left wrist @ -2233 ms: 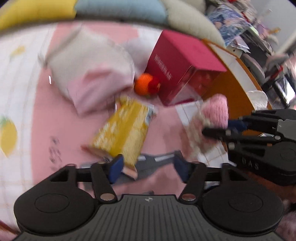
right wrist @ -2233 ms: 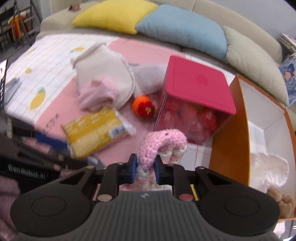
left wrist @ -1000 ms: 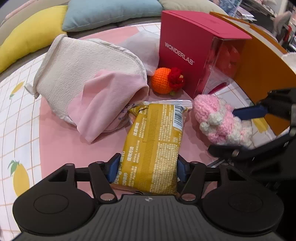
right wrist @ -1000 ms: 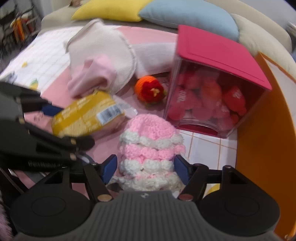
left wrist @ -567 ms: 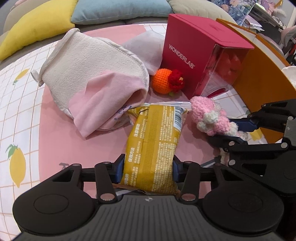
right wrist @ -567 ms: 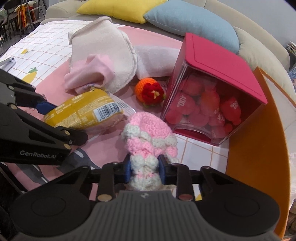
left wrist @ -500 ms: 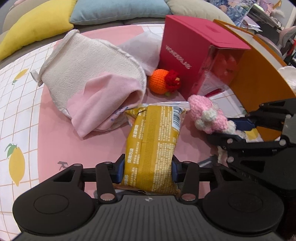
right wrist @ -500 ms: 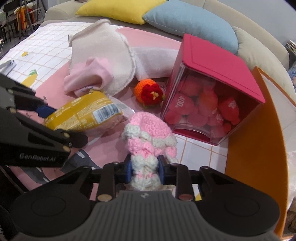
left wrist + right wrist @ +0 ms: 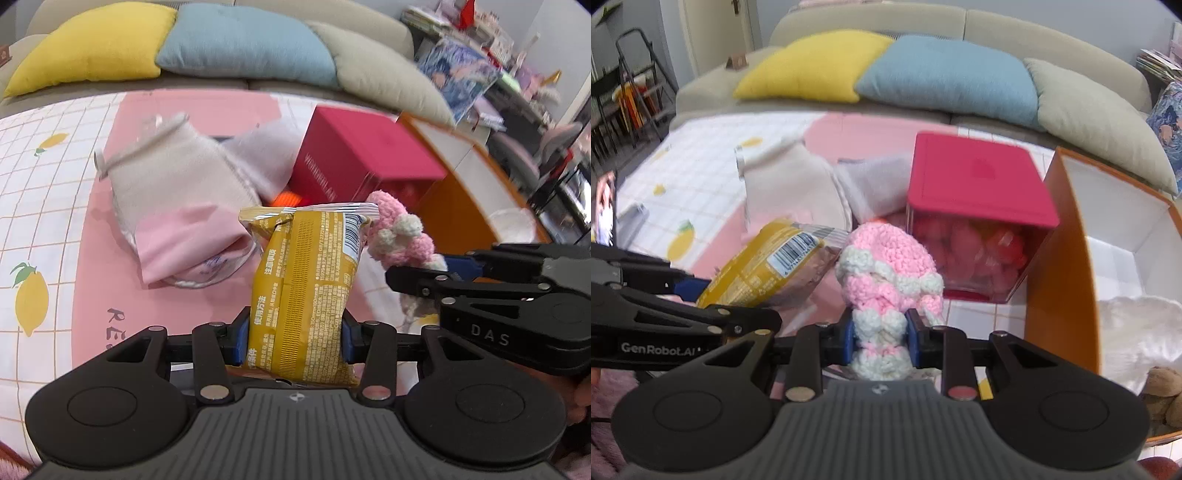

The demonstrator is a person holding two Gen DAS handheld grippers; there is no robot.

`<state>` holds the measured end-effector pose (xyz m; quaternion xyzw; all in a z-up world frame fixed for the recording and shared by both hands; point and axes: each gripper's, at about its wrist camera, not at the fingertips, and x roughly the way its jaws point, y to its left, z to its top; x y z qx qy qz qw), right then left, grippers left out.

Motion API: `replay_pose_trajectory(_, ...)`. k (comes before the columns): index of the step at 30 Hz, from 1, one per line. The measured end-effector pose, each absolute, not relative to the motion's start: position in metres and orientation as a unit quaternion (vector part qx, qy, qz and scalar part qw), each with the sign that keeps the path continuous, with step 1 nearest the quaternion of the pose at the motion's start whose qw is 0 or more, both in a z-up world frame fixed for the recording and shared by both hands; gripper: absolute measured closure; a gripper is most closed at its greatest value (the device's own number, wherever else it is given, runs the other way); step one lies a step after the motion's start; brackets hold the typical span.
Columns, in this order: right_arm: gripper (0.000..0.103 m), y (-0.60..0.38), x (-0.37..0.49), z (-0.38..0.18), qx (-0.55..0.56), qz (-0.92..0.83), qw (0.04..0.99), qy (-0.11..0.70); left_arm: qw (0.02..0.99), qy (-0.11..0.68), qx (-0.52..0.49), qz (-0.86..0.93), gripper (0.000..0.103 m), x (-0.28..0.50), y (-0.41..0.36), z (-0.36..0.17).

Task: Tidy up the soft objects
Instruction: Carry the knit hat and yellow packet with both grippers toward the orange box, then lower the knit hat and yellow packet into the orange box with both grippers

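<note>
My left gripper (image 9: pixel 291 339) is shut on a yellow snack packet (image 9: pixel 306 284), held lifted above the pink mat. To its right, my right gripper (image 9: pixel 881 341) is shut on a pink and white crocheted toy (image 9: pixel 886 266), also raised. Each gripper appears in the other's view: the right one (image 9: pixel 443 269) beside the packet, the left one (image 9: pixel 687 291) with the packet (image 9: pixel 764 269) at the lower left. An orange box (image 9: pixel 1067 266) with a white inside stands at the right, holding a white fluffy thing (image 9: pixel 1137 332) and a brown plush (image 9: pixel 1163 391).
A red-lidded clear box (image 9: pixel 979 214) of pink sachets stands behind the toy. A beige and pink cloth mitt (image 9: pixel 184 206) and a grey pouch (image 9: pixel 266 158) lie on the mat (image 9: pixel 110 295). Yellow, blue and beige cushions (image 9: pixel 945 77) line the sofa behind. An orange toy (image 9: pixel 286 198) peeks out behind the packet.
Both grippers closed on their objects, the left on the packet and the right on the crocheted toy, and then lifted them up off the mat.
</note>
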<state>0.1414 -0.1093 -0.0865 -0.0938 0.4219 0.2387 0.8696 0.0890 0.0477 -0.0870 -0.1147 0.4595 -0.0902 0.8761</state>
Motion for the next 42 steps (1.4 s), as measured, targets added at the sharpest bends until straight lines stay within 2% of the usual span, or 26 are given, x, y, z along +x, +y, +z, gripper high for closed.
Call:
replay_pose_trajectory(12, 0.077, -0.162, 0.14, -0.028, -0.039, 0.222, 0.9, 0.374, 0.894, 0.402, -0.144, -0.138, 0.052, 0.108, 0.022, -0.02)
replay_pose_trajectory(24, 0.077, -0.245, 0.165, 0.008, -0.051, 0.141, 0.927, 0.345, 0.892, 0.385, -0.095, -0.219, 0.052, 0.169, -0.069, 0.018)
replay_pose_trajectory(31, 0.077, -0.287, 0.193, -0.001, -0.046, 0.108, 0.914, 0.388, 0.872, 0.419, -0.031, -0.251, 0.052, 0.205, -0.13, 0.007)
replay_pose_trajectory(42, 0.076, -0.312, 0.229, -0.052, -0.055, 0.098, 0.883, 0.456, 0.838, 0.47, 0.112, -0.253, 0.052, 0.231, -0.188, -0.038)
